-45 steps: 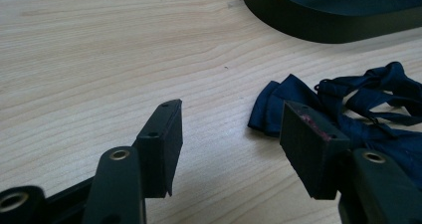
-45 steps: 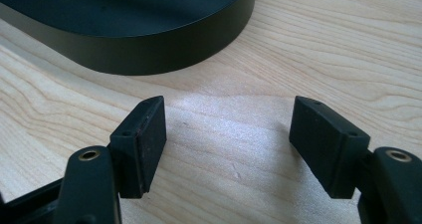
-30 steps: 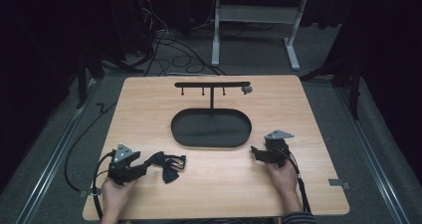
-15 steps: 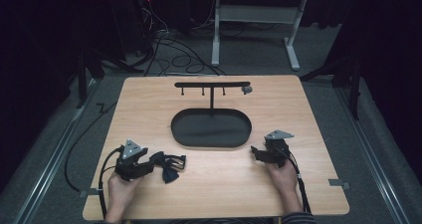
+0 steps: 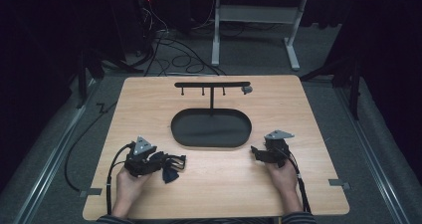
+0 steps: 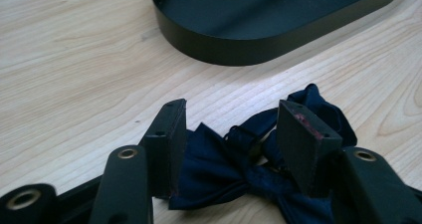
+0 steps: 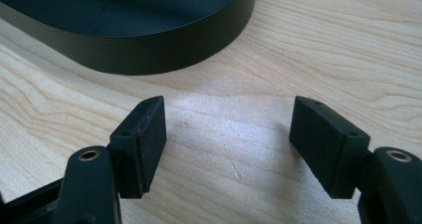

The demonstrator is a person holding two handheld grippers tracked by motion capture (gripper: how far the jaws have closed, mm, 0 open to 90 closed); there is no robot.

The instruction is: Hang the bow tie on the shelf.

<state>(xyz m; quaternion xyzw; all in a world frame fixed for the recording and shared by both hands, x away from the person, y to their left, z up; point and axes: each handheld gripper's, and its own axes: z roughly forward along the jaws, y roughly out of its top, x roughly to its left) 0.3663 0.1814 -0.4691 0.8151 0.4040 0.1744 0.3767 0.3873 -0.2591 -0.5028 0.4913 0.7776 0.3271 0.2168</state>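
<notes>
Left gripper (image 6: 229,134) jaws spread, straddling the navy bow tie (image 6: 239,169) lying flat near the table's (image 5: 308,194) front-left edge; no pinch yet. Right gripper (image 7: 226,134) spread, empty, front-right. Rack (image 5: 211,84) bare: early stage, pickup and hanging remain.

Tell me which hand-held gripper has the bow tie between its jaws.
The left hand-held gripper: its open jaws straddle the navy bow tie. The right hand-held gripper has just bare table between its jaws.

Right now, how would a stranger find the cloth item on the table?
Start at the black oval tray in the middle of the wooden table. Look toward its near left corner: a dark blue bow tie lies between the open left claw, the table's one soft thing.
</notes>
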